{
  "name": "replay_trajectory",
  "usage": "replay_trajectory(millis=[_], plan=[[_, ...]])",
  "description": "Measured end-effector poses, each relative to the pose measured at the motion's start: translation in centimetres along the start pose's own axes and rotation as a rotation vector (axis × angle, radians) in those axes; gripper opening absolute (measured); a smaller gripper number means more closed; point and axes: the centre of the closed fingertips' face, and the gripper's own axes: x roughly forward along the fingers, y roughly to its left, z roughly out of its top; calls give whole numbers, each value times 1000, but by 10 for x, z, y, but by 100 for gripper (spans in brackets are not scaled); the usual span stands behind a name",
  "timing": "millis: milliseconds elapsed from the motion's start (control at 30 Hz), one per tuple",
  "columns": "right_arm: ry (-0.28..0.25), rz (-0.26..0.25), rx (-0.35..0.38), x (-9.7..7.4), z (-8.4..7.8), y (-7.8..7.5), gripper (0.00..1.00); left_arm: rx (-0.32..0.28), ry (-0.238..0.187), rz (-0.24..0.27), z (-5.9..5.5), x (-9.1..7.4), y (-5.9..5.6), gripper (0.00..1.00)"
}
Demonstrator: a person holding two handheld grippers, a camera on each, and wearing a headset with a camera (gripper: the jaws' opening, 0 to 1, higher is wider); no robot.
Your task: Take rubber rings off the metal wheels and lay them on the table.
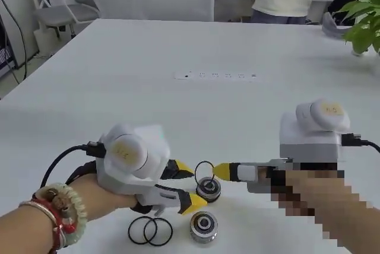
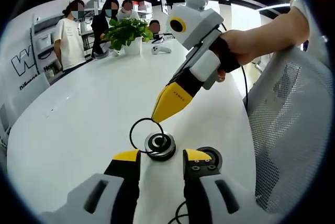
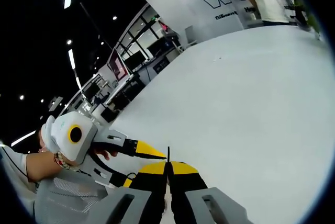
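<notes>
Right gripper is clamped shut on a rubber ring, raised just over a metal wheel near the table's near edge. Left gripper is spread wide, jaws flanking that wheel. A second wheel and two loose rings are laid closer to the edge.

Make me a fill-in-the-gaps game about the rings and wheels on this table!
1. The right gripper pinches a rubber ring with its jaws ____.
2. ____ loose rubber rings lie flat on the table.
3. The left gripper has its jaws ____, one on each side of a metal wheel.
4. A second metal wheel stands beside the loose rings, so the table holds ____ wheels.

Missing words: shut; Two; open; two
</notes>
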Motion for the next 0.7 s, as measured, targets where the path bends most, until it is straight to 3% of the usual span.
replay_trajectory(millis=[300, 700], plan=[[-22, -1, 20, -2, 5, -3, 0, 4, 3, -17, 3, -4, -4, 30], [-52, -16, 42, -7, 11, -11, 0, -3, -36, -19, 22, -17, -5, 35]])
